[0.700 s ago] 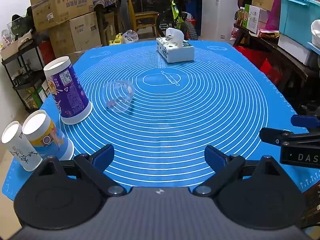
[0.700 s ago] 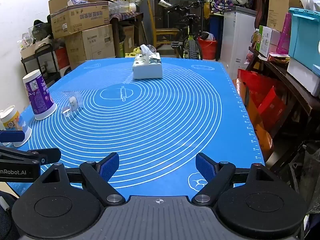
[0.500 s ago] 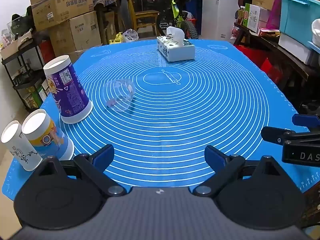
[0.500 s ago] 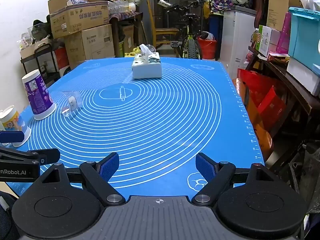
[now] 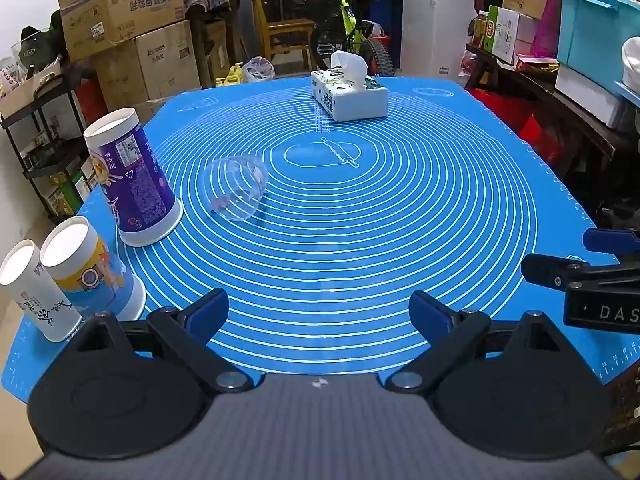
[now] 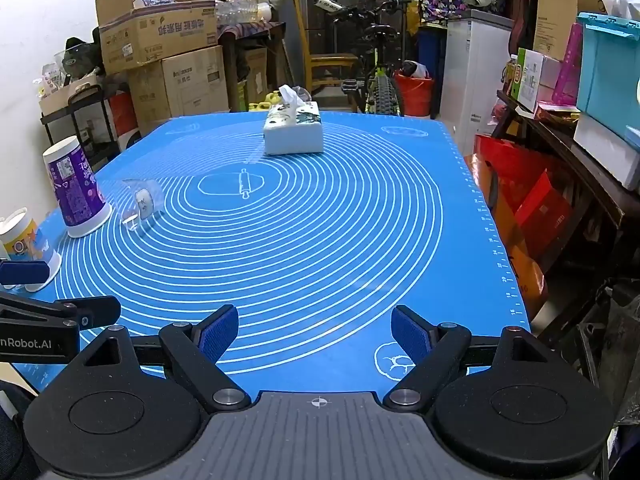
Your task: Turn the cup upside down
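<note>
A clear cup (image 5: 236, 188) lies on its side on the blue mat (image 5: 360, 240), just beside an upside-down purple cup (image 5: 134, 178). The left claw (image 5: 318, 312) hovers wide apart and empty above the mat's near edge. A tissue box (image 5: 348, 94) sits at the far end, and the right claw (image 5: 580, 264) pokes in from the right.

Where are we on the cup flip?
Done: three paper cups, including the tall purple paper cup, already stand rim-down. In hand: nothing; left gripper and right gripper are open, short of the cups. Left: the clear plastic cup lies on its side on the blue silicone mat.
</note>
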Available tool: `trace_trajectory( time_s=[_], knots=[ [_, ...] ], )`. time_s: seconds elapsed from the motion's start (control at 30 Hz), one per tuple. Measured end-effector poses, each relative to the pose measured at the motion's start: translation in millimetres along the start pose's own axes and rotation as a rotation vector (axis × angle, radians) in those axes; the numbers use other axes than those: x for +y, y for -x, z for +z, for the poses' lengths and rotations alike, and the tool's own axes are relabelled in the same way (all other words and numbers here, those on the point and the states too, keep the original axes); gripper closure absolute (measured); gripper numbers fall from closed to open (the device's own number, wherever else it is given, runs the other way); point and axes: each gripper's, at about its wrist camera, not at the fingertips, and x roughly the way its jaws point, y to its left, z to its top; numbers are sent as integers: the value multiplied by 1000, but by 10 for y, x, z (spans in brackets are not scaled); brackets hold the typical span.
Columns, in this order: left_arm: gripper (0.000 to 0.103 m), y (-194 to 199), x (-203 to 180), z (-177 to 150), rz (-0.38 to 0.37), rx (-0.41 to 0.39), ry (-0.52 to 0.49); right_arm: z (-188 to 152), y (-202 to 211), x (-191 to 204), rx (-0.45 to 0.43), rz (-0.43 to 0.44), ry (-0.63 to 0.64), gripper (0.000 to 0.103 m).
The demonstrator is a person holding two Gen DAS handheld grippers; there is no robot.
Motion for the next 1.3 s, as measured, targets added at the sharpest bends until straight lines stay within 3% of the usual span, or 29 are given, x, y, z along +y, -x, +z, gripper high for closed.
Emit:
trace_trajectory(
  time_s=[1.3],
  knots=[
    [7,26,7,8,5,-6,-8,29,2,17,2,-3,2,17]
  ],
)
